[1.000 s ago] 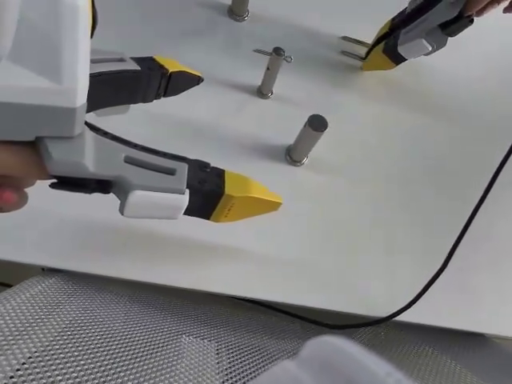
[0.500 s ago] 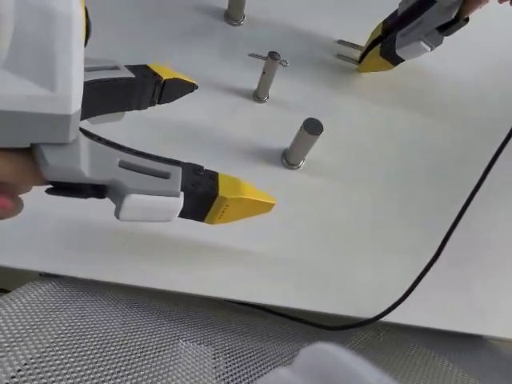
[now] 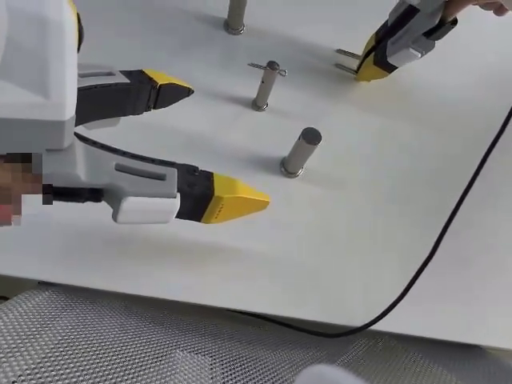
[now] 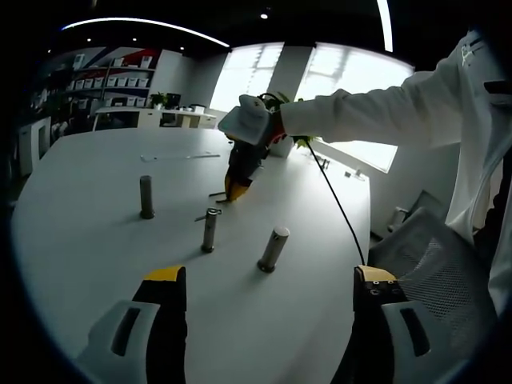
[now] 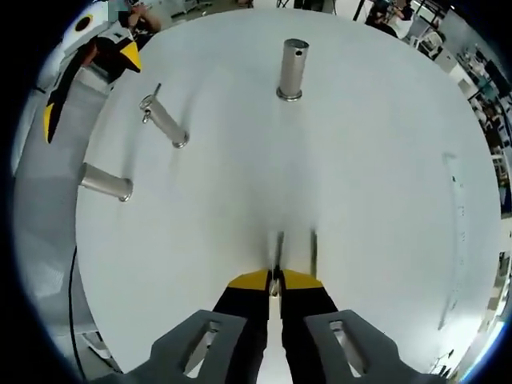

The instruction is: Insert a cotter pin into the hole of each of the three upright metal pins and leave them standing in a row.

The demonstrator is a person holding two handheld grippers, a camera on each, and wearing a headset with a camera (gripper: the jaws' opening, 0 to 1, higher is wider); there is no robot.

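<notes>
Three upright metal pins stand in a diagonal row on the white table [image 3: 360, 240]. The far pin [image 3: 235, 14] [image 5: 292, 68] and the near pin [image 3: 302, 151] [image 4: 273, 249] are bare. A cotter pin goes through the head of the middle pin [image 3: 264, 83] [image 4: 210, 230] [image 5: 164, 122]. My right gripper [image 3: 366, 69] [image 5: 276, 282] is shut on another cotter pin [image 3: 346, 62] [image 5: 296, 248], right of the middle pin, its two legs pointing forward low over the table. My left gripper [image 3: 220, 142] [image 4: 269, 276] stands open and empty, left of the near pin.
A black cable [image 3: 448, 232] curves across the table's right side and runs along the front edge. A grey mesh chair back [image 3: 120, 344] lies below that edge. On the far side of the table lie thin strips [image 5: 456, 208].
</notes>
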